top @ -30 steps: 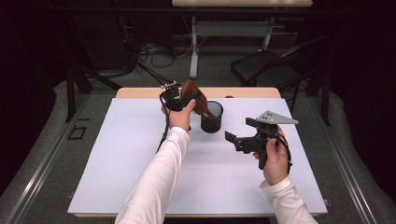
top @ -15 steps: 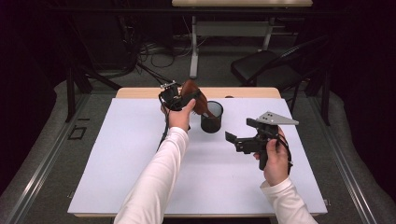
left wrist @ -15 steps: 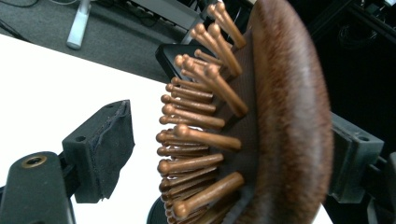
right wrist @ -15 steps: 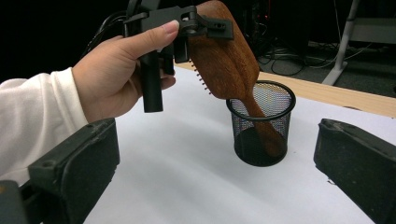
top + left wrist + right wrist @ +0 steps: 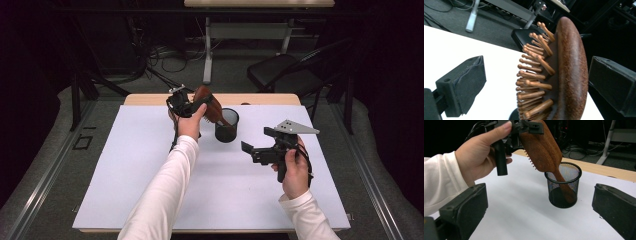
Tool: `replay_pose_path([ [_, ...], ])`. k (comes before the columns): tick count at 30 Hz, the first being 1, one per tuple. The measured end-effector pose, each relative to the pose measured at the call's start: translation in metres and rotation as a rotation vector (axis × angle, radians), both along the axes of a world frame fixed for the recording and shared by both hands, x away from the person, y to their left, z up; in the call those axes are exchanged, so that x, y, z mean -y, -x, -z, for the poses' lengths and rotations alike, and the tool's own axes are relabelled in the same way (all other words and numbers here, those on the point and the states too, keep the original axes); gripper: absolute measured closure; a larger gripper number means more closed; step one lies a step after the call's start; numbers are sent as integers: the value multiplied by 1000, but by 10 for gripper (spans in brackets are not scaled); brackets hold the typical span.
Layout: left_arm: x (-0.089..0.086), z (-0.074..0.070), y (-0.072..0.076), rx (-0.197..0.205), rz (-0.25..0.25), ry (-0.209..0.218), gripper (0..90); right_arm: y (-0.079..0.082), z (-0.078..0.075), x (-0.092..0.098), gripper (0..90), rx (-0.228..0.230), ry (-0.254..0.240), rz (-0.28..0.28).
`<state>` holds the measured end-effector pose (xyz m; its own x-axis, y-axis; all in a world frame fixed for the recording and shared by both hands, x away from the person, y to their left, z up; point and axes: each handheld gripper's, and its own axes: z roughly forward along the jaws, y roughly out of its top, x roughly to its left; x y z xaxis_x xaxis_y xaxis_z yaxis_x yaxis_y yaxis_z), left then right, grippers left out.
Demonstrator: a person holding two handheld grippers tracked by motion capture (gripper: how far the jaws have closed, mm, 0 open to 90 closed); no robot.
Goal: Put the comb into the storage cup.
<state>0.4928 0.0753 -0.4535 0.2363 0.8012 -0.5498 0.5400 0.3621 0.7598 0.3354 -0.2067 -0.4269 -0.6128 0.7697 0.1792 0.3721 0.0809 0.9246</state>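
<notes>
A brown wooden hairbrush (image 5: 209, 103) stands tilted with its handle down in a black mesh cup (image 5: 226, 127) at the back of the white table top. My left gripper (image 5: 199, 103) is up at the brush head, and its jaws have just been opening. In the left gripper view the brush head (image 5: 569, 75) sits between the jaws, bristles well apart from the left pad (image 5: 471, 82). My right gripper (image 5: 258, 141) hovers open to the right of the cup (image 5: 563, 187), nothing between its jaws. The right gripper view shows the brush (image 5: 541, 147) leaning in the cup.
A white sheet (image 5: 125, 175) covers the table, with a wooden strip (image 5: 150, 99) showing along its far edge. Beyond the table stand a dark chair (image 5: 285, 75), a desk leg (image 5: 207, 55) and floor cables.
</notes>
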Motion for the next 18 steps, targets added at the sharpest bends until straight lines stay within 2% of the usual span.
replay_pose_path([
  [8, -1, -2, 2, -18, 5, 5, 6, 0, 0, 0, 0, -1, -2, 0],
  [12, -1, -3, 3, -9, 29, -15, 6, 0, 0, 0, 0, -1, -1, -2],
  [18, -3, -7, 3, 0, 30, -40, 5, 0, 0, 0, 0, -1, 0, -1],
])
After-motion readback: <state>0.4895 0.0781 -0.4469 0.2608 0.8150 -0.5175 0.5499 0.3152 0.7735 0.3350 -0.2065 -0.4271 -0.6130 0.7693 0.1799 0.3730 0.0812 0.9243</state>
